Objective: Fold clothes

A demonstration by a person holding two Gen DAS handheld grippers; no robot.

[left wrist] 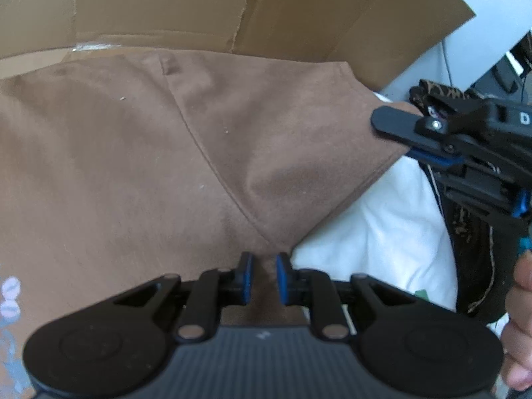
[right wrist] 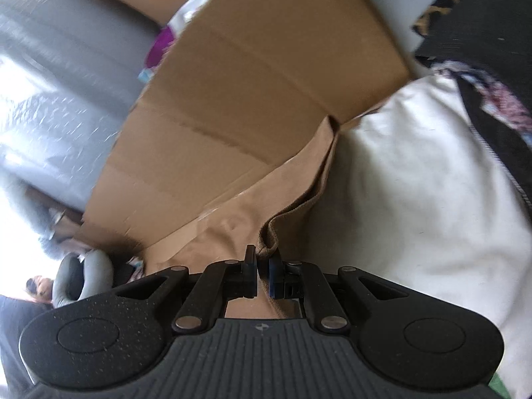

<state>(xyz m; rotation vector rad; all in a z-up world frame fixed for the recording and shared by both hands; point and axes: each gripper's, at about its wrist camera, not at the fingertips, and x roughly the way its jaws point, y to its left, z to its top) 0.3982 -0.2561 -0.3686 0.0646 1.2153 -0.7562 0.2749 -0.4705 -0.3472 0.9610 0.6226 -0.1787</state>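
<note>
Nearest your left lens, your left gripper has its blue pads drawn narrow on a pinch of the brown garment; cloth fills the gap, so call it gripped, though the hold looks shallow. Same story on the other side: your right gripper is clamped tight on a bunched, rolled edge of the same garment, fabric puckering just above the pads.

Beyond the left pads, the garment spreads across the flattened cardboard, a diagonal seam running from the near edge up toward the far edge. A printed patch shows at the garment's near left. Your right gripper appears in the left view holding the garment's right corner, past the cardboard's right edge, over the white fabric.

Farther out: the cardboard's far edge carries a taped seam, a white cloth mound lies to the right of the cardboard, and dark patterned textiles sit beyond it. Grey upholstery sits to the left, blurred.

Risks from here, as judgement:
- Right hold is on a rolled hem; pull hard and it may unroll and slip out.
- Left pinch is thin; uneven tension between your hands could skew the fold line.
- Dragging the corner low may snag the white fabric and bring it along.
- Cardboard may slide under a sideways pull.
</note>
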